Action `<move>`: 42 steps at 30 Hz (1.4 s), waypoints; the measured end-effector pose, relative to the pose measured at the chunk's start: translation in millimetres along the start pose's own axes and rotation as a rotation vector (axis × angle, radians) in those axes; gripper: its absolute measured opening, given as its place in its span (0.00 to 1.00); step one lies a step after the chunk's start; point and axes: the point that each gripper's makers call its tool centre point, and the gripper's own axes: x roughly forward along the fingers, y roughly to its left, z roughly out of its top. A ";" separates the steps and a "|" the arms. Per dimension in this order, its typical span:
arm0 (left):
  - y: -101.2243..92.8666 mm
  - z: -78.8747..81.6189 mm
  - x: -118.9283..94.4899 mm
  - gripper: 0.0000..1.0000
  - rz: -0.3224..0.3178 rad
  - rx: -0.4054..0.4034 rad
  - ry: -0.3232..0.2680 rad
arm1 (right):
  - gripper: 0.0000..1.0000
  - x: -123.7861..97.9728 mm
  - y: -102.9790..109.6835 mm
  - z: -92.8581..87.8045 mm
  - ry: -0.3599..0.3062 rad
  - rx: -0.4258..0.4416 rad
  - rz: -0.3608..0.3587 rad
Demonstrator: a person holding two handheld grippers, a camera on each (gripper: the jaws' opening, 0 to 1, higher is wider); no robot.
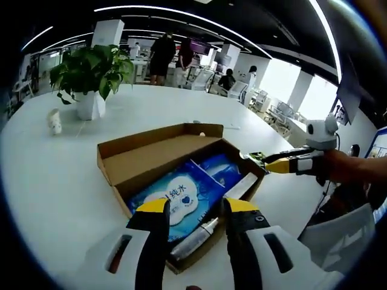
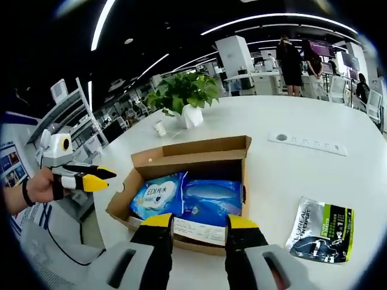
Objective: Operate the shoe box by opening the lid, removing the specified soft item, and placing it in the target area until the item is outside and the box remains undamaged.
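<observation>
The box (image 1: 181,169) is seen open on the white table (image 1: 54,181), blue wipes pack (image 2: 158,197) lying inside (lid up). Both grippers, left gripper (image 1: 195,208) and right gripper (image 2: 198,222), are held apart, nothing gripped.

Open cardboard shoe box (image 1: 158,151) on white table (image 1: 54,181), lid folded back. Blue wet-wipe pack (image 1: 181,193) and silver tube (image 1: 195,238) inside. Left gripper (image 1: 197,209) above near edge, jaws apart. Right gripper (image 1: 264,161) at far corner. Potted plant (image 1: 91,75) beyond.
</observation>
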 end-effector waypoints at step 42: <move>46.3 -20.6 -26.4 0.36 0.030 -0.063 -0.009 | 0.30 113.2 47.3 -1.0 0.119 -0.009 0.086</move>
